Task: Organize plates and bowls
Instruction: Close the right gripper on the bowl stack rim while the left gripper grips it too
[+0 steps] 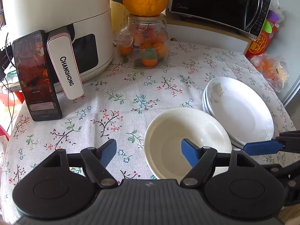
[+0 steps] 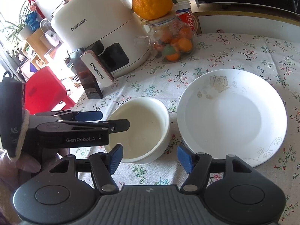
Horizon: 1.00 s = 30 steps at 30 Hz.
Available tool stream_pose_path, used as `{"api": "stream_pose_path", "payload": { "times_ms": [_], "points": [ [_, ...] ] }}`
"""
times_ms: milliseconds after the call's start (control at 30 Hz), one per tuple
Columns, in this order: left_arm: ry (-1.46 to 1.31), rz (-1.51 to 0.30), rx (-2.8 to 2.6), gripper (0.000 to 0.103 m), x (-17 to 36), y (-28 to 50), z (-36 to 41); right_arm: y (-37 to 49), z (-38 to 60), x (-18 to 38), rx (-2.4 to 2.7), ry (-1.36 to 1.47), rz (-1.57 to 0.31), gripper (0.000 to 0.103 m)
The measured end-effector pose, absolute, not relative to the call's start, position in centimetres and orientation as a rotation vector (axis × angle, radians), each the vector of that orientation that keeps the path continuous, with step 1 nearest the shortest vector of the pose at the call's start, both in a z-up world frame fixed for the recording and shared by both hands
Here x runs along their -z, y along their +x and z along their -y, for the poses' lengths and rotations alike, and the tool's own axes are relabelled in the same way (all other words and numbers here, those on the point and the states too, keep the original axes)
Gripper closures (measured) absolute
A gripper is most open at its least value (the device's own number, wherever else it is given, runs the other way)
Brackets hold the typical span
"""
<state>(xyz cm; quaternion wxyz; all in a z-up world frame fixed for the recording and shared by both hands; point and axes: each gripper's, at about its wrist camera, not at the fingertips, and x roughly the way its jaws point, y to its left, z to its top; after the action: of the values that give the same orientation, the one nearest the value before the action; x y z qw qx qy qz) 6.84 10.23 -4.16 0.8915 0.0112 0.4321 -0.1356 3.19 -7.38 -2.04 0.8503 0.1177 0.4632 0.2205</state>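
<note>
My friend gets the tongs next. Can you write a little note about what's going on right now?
Left tongs: open, holding nothing, one finger over the bowl.
Right tongs: open, holding nothing, just in front of the bowl and the plate stack.
Things: cream bowl stands upright on the floral tablecloth, beside the stack of white plates.
Done: plates are stacked.
Left: whether the bowl should go elsewhere is unclear; no other bowls or plates in view.

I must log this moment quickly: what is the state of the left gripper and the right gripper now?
Left gripper: open, holding nothing; one finger hangs over the white bowl.
Right gripper: open, holding nothing.
</note>
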Motion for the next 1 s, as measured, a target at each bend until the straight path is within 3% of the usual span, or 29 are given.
{"api": "stream_pose_path", "payload": {
  "times_ms": [300, 667, 1000],
  "points": [
    [0.043, -0.891, 0.304, 0.041, 5.2, 7.2, -9.7, 1.9, 4.2, 4.5, -0.541, 0.137, -0.996, 0.039],
    [0.036, -0.941, 0.31, 0.067, 6.0, 8.0, -9.7, 2.9, 3.0, 5.7, -0.522, 0.072, -0.983, 0.039],
    [0.034, -0.953, 0.328, 0.082, 6.2, 8.2, -9.5, 3.6, 2.3, 6.2, -0.51, 0.056, -0.984, 0.04]
  ]
}}
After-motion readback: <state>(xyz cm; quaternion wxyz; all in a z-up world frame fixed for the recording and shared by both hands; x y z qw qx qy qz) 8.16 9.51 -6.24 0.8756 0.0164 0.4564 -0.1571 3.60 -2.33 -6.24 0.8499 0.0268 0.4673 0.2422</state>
